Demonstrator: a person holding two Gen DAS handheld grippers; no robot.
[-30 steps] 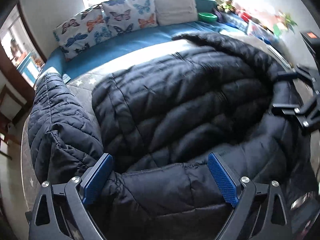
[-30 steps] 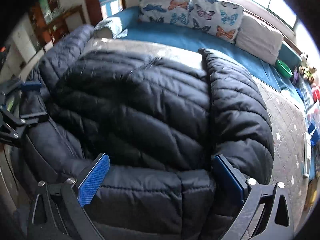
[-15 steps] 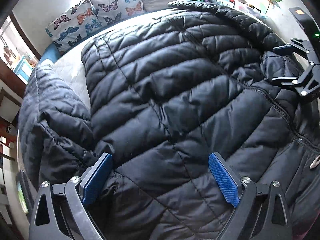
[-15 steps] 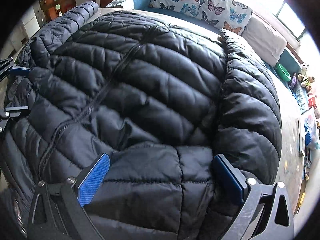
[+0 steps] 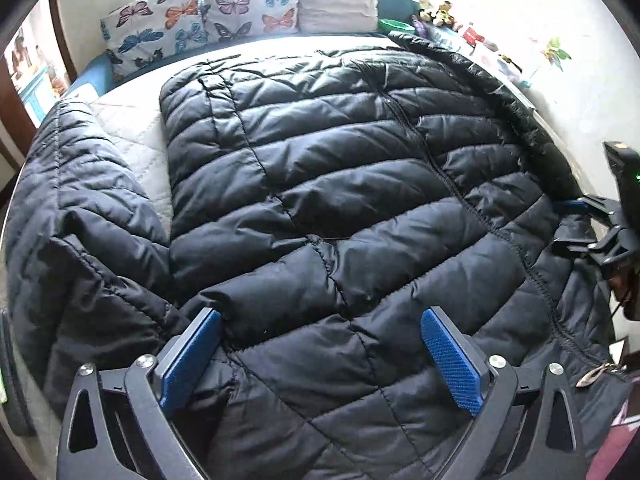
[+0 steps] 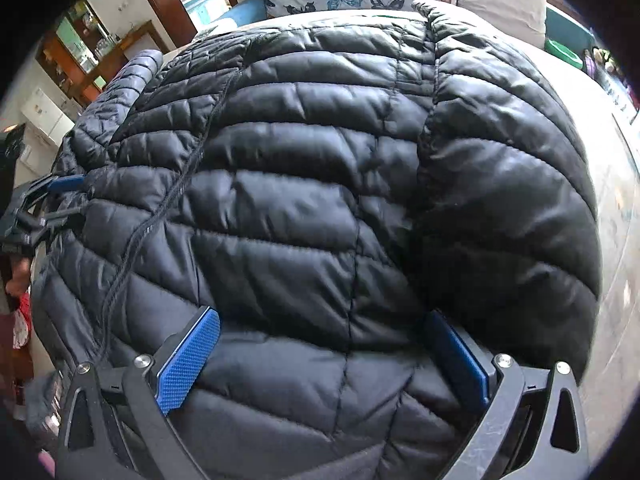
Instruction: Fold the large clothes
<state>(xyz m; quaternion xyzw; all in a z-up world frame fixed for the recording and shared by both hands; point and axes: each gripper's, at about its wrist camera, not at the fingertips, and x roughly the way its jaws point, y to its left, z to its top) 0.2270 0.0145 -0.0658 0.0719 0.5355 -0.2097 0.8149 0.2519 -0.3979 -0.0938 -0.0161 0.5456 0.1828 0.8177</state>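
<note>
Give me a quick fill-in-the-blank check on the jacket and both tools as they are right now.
1. The puffer jacket is ____ in colour.
2. The pads of the left tool are ____ in colour.
3. The two patterned pillows behind the jacket are printed with ____.
4. Both the left tool and the right tool stand wide ____ with jacket fabric between their fingers.

Missing words: black; blue; butterflies; open

What the puffy black jacket [image 5: 328, 208] is hiding

The jacket is covering most of the quilted bed top [image 5: 132, 140]; its hem is running off the bottom edge in both wrist views; fabric is bulging between each gripper's blue pads [image 6: 188, 364], hiding any contact; the shelf toys [image 5: 436, 12] are showing too small to identify.
</note>
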